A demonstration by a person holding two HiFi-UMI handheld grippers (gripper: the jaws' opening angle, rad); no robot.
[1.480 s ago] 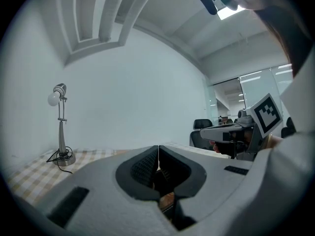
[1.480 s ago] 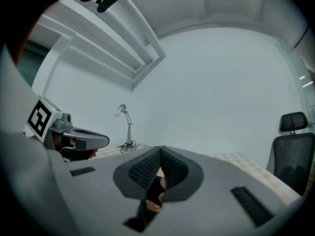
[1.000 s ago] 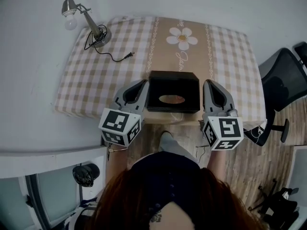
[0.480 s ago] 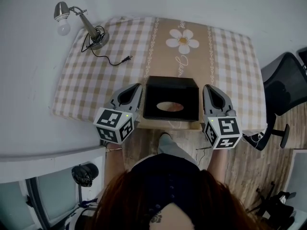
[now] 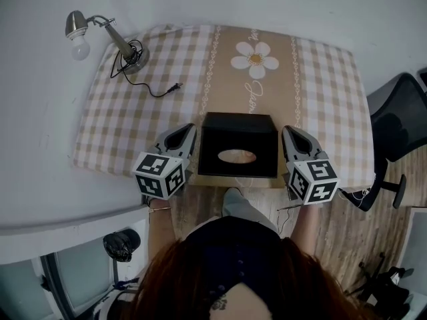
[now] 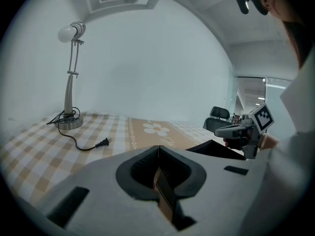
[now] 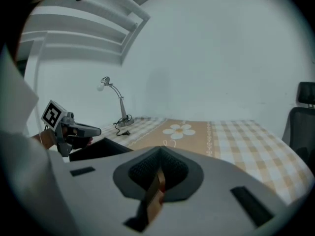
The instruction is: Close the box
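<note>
While flanking the black box (image 5: 239,144) at the middle of the table's (image 5: 320,99) near edge, pinched fully together with the left gripper (image 5: 188,129) on the thin brown left flap (image 6: 165,193). Likewise with the right gripper (image 5: 287,131), closed tight on the right flap (image 7: 153,193) at the box's right side.

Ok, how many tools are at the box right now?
2. The left tool is at the left side of the black box, shut on a cardboard flap; the right tool is at its right side, shut on a second flap. None seems hidden.
</note>
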